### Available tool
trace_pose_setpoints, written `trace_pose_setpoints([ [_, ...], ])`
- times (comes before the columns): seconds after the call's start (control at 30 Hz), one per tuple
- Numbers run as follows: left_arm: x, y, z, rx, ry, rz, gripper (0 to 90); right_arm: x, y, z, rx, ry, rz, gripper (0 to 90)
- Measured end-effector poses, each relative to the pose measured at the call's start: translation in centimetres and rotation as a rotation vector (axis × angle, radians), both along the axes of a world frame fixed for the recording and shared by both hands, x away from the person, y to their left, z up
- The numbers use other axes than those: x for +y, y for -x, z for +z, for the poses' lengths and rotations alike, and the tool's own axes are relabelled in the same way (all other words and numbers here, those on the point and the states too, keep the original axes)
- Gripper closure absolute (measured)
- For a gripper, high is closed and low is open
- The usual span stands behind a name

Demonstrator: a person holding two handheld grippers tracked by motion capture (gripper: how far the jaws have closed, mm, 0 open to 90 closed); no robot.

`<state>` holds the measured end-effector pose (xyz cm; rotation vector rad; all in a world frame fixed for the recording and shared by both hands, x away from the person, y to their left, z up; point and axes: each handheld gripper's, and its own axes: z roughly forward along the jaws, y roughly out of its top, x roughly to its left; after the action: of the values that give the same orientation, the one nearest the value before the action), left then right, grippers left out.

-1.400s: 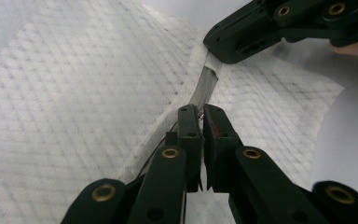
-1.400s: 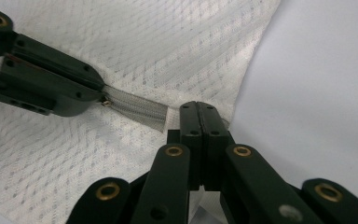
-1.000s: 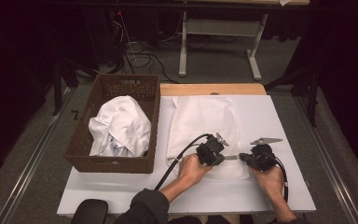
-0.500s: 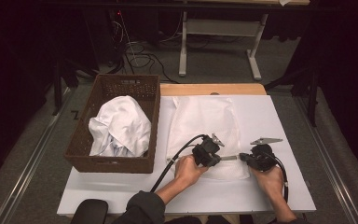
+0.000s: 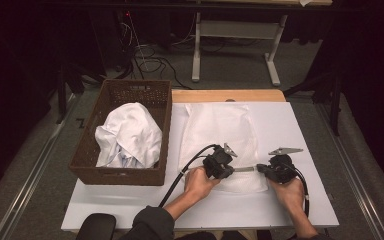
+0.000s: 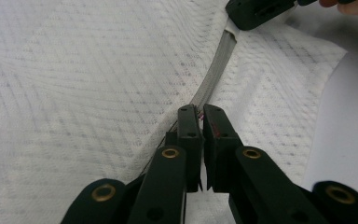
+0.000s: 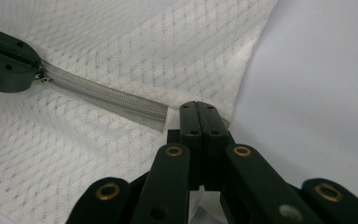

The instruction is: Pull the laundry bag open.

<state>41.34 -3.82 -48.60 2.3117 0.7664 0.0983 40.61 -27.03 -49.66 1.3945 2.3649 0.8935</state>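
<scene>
White mesh fabric, a flat zippered bag (image 5: 223, 142), lies on the pale tabletop (image 5: 300, 125) right of the wicker basket (image 5: 130, 95). Its long axis runs away from the person, toward the far edge. The grey zipper (image 5: 245, 169) lies along the bag's near edge, crosswise, stretched taut between the two pairs of tongs.

From the high view, the left tongs (image 5: 225, 169) and right tongs (image 5: 266, 170) face each other across a short stretch of zipper, each in a hand, with black cables trailing back toward the person.

Closer in, the left gripper view shows the left tongs (image 6: 200, 112) nearly closed, pinching a small pull at the zipper's (image 6: 214, 70) end, with the tape running straight off to the right tongs (image 6: 256, 11) at the top. The right gripper view shows the right tongs (image 7: 199, 109) fully closed on the bag's corner, where the zipper (image 7: 107, 100) ends at the fabric's edge. The left tongs (image 7: 7, 60) sit at the tape's far end, and a little metal slider shows beside them.

Crumpled white cloth (image 5: 128, 136) fills the basket, well apart from the bag. Beyond the tabletop stand a metal frame and loose cables on the floor.
</scene>
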Motion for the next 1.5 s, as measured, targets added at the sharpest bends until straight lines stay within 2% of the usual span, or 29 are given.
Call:
trace_pose_setpoints([
  [0.93,1.7,0.4,0.0,-0.005,0.011,0.024,85.9,0.1,0.1,0.0,-0.015,0.016,0.008,90.0],
  [1.5,2.3,0.7,0.0,-0.02,0.001,0.033,85.9,0.1,0.1,-0.1,-0.016,0.015,0.008,90.0],
])
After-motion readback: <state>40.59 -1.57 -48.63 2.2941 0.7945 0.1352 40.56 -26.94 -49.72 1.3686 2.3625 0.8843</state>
